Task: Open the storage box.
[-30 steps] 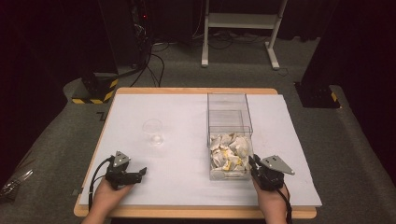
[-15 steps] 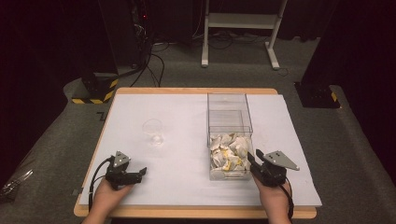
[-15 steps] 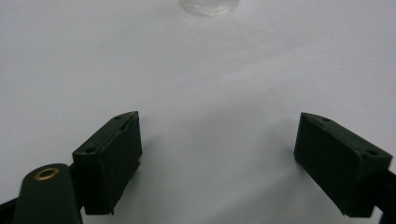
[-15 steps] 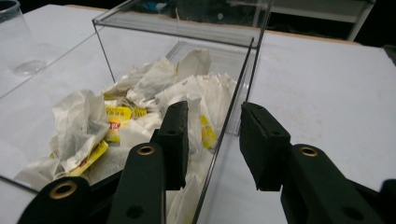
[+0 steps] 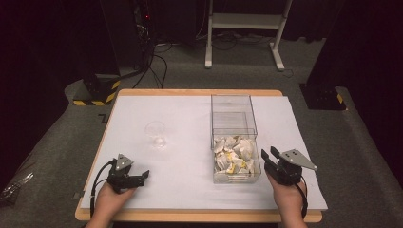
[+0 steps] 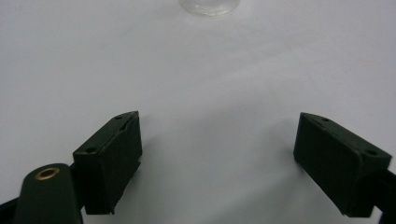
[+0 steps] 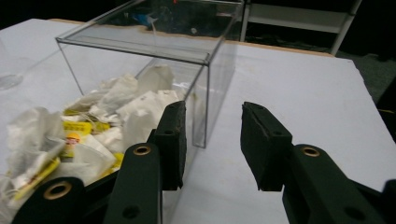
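A clear plastic box [image 5: 235, 124] stands right of the table's middle, its near half full of white tea bags [image 5: 235, 154] with yellow tags. My right gripper [image 5: 268, 152] hovers just right of the box's near end. Its jaws have just been opening and stand open with nothing between them. In the right gripper view the box wall [image 7: 212, 79] and tea bags [image 7: 116, 107] lie just left of and beyond that gripper [image 7: 213, 106]. My left gripper [image 5: 142, 176] rests open near the front left, and in its own view [image 6: 219, 119] bare white table lies between the jaws.
An empty clear glass [image 5: 156, 134] stands on the white table cover [image 5: 185, 114] left of the box; its base [image 6: 208, 5] shows ahead of the left gripper. Black stands and cables sit on the floor beyond the table.
The right gripper's jaws have opened from shut, and the hand has shifted a little to the right and up, away from the box's near corner. The left hand has kept still.
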